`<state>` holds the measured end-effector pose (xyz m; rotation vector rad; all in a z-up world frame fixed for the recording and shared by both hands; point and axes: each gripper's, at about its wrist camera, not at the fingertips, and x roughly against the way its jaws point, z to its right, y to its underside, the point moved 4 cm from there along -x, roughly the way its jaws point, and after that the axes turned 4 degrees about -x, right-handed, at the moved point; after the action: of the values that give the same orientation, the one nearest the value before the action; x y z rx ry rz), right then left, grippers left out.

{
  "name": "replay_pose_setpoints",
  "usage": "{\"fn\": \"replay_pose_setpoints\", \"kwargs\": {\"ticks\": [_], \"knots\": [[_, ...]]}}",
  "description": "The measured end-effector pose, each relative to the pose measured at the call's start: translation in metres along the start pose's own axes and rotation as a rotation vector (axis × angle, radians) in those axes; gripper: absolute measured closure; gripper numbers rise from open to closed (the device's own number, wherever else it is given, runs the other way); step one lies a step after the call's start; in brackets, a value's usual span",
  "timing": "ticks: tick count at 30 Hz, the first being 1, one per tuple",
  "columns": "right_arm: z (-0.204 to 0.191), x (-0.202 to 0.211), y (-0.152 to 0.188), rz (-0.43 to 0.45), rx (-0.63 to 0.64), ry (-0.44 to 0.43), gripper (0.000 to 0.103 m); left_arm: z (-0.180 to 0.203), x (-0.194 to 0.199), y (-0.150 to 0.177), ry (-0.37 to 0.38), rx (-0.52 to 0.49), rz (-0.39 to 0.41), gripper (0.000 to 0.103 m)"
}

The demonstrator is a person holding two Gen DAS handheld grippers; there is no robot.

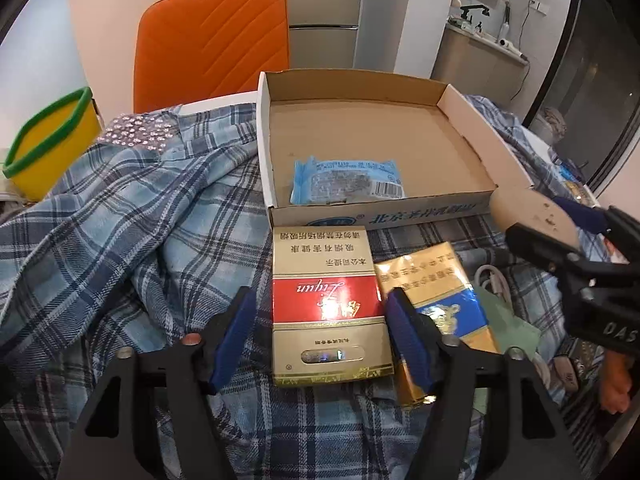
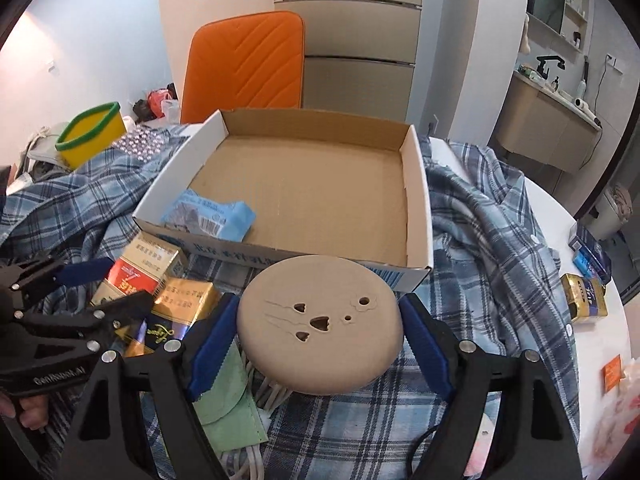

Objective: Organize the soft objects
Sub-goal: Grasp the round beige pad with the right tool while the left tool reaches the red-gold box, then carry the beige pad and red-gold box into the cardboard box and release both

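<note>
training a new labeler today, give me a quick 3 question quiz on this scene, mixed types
1. True or false: the box holds only a blue packet.
2. Multiple choice: what sits between the right claw's fingers? A) red pack B) tan disc C) yellow tub
3. Fill in: the left claw straddles the ____ pack, which lies on the plaid shirt.

Key
1. True; the rest of its floor is bare.
2. B, the tan disc, in front of the box.
3. Red: the red pack lies between the open fingers, beside a gold pack.
</note>
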<state>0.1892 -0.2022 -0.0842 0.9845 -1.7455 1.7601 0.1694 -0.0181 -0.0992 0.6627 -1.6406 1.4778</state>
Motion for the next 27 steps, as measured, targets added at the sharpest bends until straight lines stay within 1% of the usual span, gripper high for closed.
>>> {"fn": "replay_pose_setpoints", "kwargs": {"ticks": [2, 5, 7, 9, 12, 18, 20, 22, 24, 27], "knots": [[0.0, 0.002, -0.001, 0.009, -0.002, 0.007, 0.02, -0.003, -0.002, 0.001, 0.003, 0.023, -0.012, 0.025], [0.0, 0.005, -0.002, 0.02, -0.002, 0.012, 0.02, -0.01, -0.006, 0.003, 0.032, 0.084, -0.032, 0.026], [0.0, 0.007, -0.003, 0.028, -0.001, 0.015, 0.02, -0.009, -0.006, 0.003, 0.031, 0.083, -0.028, 0.032], [0.0, 0.007, -0.003, 0.031, 0.001, 0.017, 0.02, -0.007, -0.004, 0.003, 0.007, 0.071, -0.025, 0.047], [0.0, 0.007, -0.002, 0.032, 0.005, 0.025, 0.02, -0.006, -0.007, 0.005, -0.006, 0.063, -0.047, 0.048], [0.001, 0.009, -0.003, 0.042, 0.004, 0.028, 0.02, -0.001, -0.01, 0.006, -0.036, 0.029, -0.057, 0.048], [0.002, 0.009, -0.003, 0.043, 0.003, 0.03, 0.02, 0.002, -0.009, 0.005, -0.043, 0.013, -0.042, 0.048], [0.003, 0.011, -0.003, 0.046, 0.002, 0.031, 0.02, 0.003, -0.001, 0.003, -0.048, -0.001, -0.008, 0.048], [0.004, 0.013, -0.004, 0.055, 0.0, 0.032, 0.02, 0.003, 0.011, 0.0, -0.07, 0.0, 0.036, 0.048], [0.004, 0.02, -0.006, 0.076, -0.005, 0.032, 0.02, 0.003, 0.026, -0.003, -0.061, 0.009, 0.091, 0.048]]}}
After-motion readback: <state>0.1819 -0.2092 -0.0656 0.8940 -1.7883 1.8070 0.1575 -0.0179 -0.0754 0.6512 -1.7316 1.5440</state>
